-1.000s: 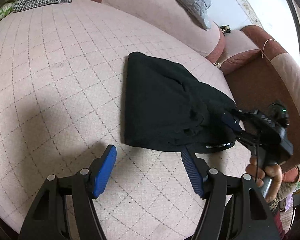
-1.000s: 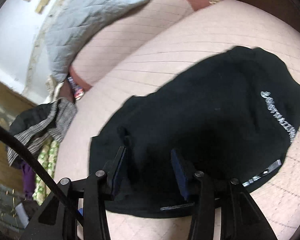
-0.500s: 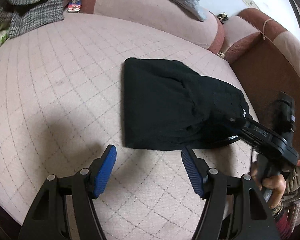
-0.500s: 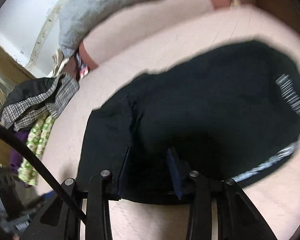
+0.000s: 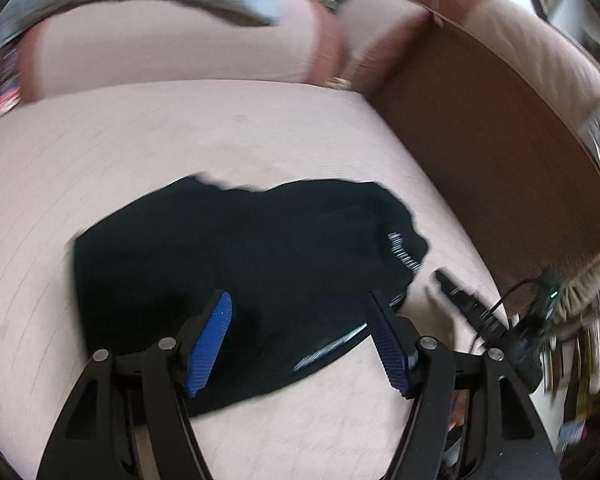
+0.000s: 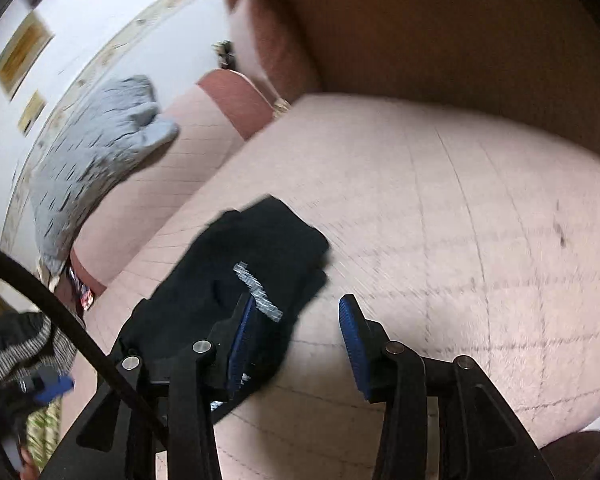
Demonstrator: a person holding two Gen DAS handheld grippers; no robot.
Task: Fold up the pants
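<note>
Pants [image 5: 240, 264] folded on sofa | left gripper [image 5: 300, 332] above them, agape, empty | right gripper [image 6: 296, 336] beside them, opening, empty

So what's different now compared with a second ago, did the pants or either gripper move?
The right gripper has swung off the black pants toward their right edge; its jaws are opening, with one pad over the cloth's edge and nothing pinched. The left gripper has come in over the pants, open, where it was over bare cushion before. The pants stayed folded in the same spot.
</note>
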